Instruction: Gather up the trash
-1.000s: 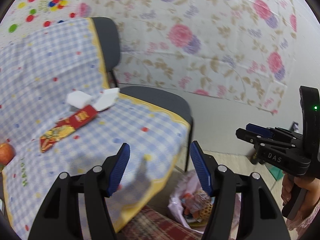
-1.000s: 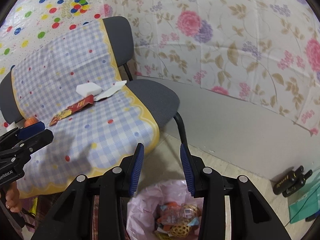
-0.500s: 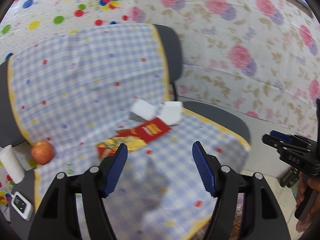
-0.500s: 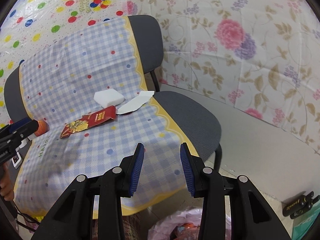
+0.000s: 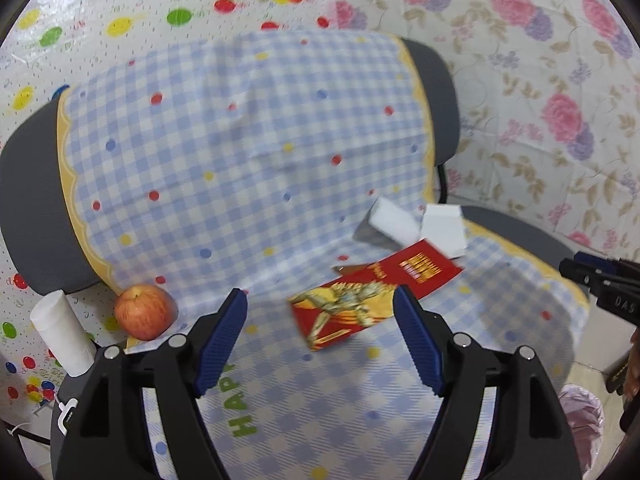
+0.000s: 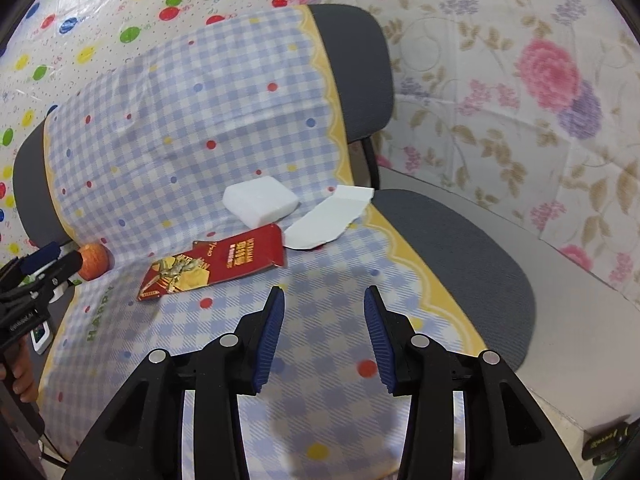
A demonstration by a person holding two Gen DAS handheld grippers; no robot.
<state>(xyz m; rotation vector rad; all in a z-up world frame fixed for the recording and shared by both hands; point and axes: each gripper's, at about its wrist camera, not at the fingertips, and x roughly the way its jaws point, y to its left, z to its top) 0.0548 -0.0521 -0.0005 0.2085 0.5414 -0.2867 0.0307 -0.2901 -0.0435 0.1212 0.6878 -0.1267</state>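
A flat red and gold packet (image 5: 372,292) (image 6: 216,266) lies on the checked cloth over the chair seat. Behind it lie a white foam block (image 5: 394,222) (image 6: 260,200) and a torn white paper piece (image 5: 442,228) (image 6: 330,218). My left gripper (image 5: 320,340) is open and empty, just in front of the packet's near end. My right gripper (image 6: 324,328) is open and empty, above the seat, nearer than the paper piece. Each gripper shows at the edge of the other's view, the right one (image 5: 600,284) and the left one (image 6: 36,276).
An apple (image 5: 144,310) (image 6: 94,260) sits at the seat's left edge beside a white paper roll (image 5: 62,334). A pink trash bag (image 5: 582,420) stands on the floor at the lower right. The grey chair (image 6: 460,248) stands against floral-papered walls. Dark bottles (image 6: 604,442) lie on the floor.
Both grippers swung left and up from the pink trash bag toward the chair seat. The packet, foam and paper now sit closer and more central. Both jaws stayed open.
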